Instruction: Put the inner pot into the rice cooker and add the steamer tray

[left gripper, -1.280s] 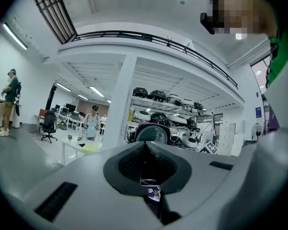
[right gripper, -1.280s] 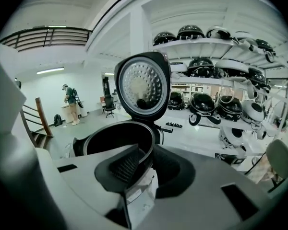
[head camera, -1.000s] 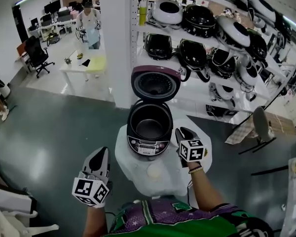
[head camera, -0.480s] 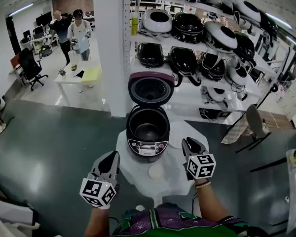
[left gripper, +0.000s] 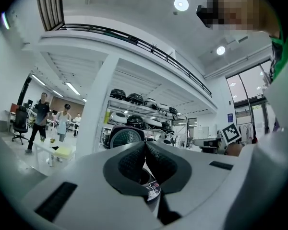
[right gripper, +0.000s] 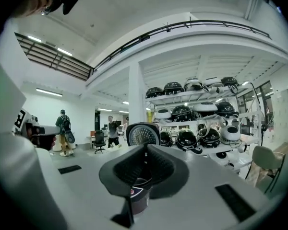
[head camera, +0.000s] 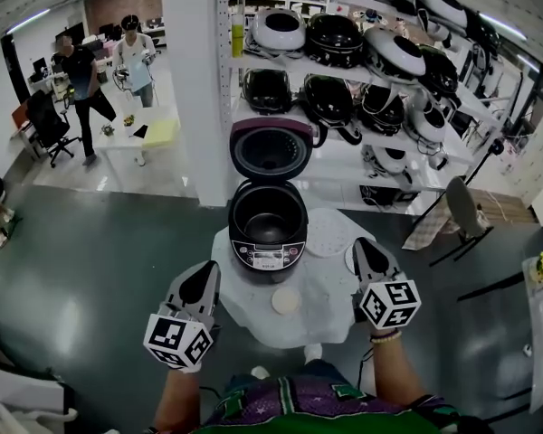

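Note:
The rice cooker stands on a small white round table with its lid raised; a dark inner pot sits in it. The white perforated steamer tray lies flat on the table just right of the cooker. My left gripper hovers at the near left of the cooker, shut and empty. My right gripper hangs near the tray's right edge, shut with nothing between its pads. In the left gripper view the left gripper points at the cooker. The right gripper points level at the cooker.
A small white disc lies on the table in front of the cooker. Behind stands a white shelf loaded with several rice cookers, next to a white pillar. Two people stand at desks far left. A chair stands at the right.
Both grippers have drawn back from the cooker toward me. The right one rose and shifted right, uncovering the steamer tray. A person in the background walked in from the left.

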